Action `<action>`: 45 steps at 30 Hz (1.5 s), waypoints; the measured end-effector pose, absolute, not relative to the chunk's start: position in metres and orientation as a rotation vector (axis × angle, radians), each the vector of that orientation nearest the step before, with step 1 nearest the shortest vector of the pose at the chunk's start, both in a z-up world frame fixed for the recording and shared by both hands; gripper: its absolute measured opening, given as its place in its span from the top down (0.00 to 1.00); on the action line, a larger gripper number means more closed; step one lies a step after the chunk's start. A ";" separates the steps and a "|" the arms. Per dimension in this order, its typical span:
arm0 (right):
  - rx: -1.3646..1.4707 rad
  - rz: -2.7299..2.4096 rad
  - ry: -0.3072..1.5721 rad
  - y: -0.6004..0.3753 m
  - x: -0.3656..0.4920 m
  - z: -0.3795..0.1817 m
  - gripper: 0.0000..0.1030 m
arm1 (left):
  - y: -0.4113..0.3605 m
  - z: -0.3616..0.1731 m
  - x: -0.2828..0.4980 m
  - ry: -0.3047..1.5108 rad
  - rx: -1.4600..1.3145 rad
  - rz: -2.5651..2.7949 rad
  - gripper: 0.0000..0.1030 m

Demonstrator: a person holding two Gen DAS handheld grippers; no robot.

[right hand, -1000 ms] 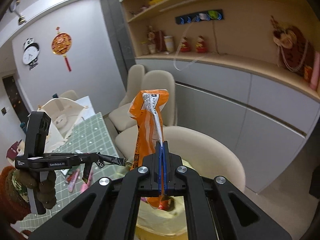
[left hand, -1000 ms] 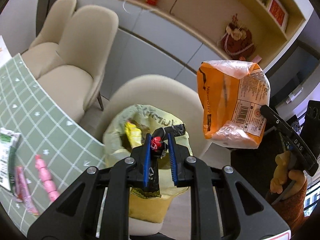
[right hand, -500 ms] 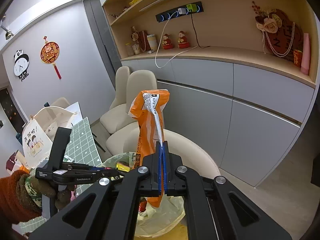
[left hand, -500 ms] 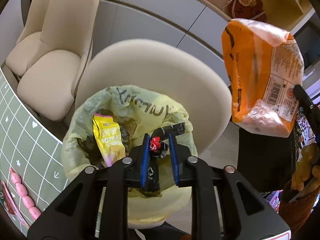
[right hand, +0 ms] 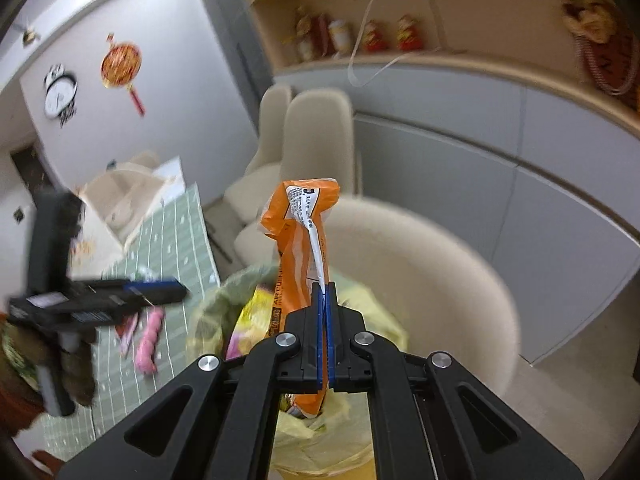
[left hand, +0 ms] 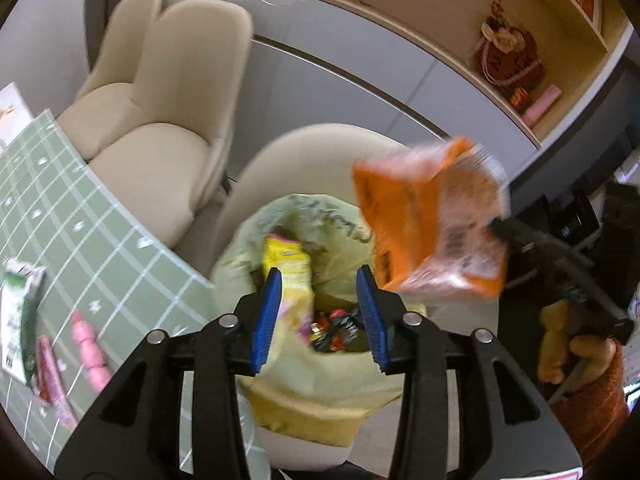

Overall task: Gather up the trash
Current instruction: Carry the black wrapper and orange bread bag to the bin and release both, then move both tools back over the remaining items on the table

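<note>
A yellow trash bag point(left hand: 320, 396) sits open on a cream chair; it holds a yellow wrapper point(left hand: 286, 264) and a dark red-and-black wrapper point(left hand: 334, 328). My left gripper point(left hand: 322, 300) is open and empty just above the bag's mouth. My right gripper point(right hand: 324, 300) is shut on an orange snack bag point(right hand: 300, 240) and holds it over the trash bag point(right hand: 360, 432). The orange bag point(left hand: 428, 220) shows in the left wrist view, above the trash bag's right rim.
A green checked table point(left hand: 80, 240) lies left, with a pink candy strip point(left hand: 90, 348), a pink wrapper point(left hand: 52, 376) and a green-white pack point(left hand: 18, 312). Cream chairs point(left hand: 160, 128) stand behind. Grey cabinets and shelves line the wall.
My left gripper opened and the dark wrapper it held dropped into the trash bag. The orange bag in my right gripper came lower and closer over the trash bag.
</note>
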State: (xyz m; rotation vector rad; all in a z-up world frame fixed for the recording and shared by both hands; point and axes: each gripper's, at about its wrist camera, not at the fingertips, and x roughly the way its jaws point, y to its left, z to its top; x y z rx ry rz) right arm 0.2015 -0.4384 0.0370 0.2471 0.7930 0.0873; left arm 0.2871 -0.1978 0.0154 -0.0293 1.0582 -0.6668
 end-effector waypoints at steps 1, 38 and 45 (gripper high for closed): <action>0.232 0.103 0.827 -0.430 0.209 0.025 0.96 | -0.186 0.016 0.285 1.052 -0.038 -0.643 0.64; 0.238 -0.101 0.793 -0.238 0.181 0.052 0.62 | 0.203 -0.026 0.245 0.933 -0.244 -0.260 0.63; 0.164 0.113 0.912 -0.130 0.208 0.019 0.55 | 0.233 -0.042 0.242 0.933 -0.288 -0.245 0.62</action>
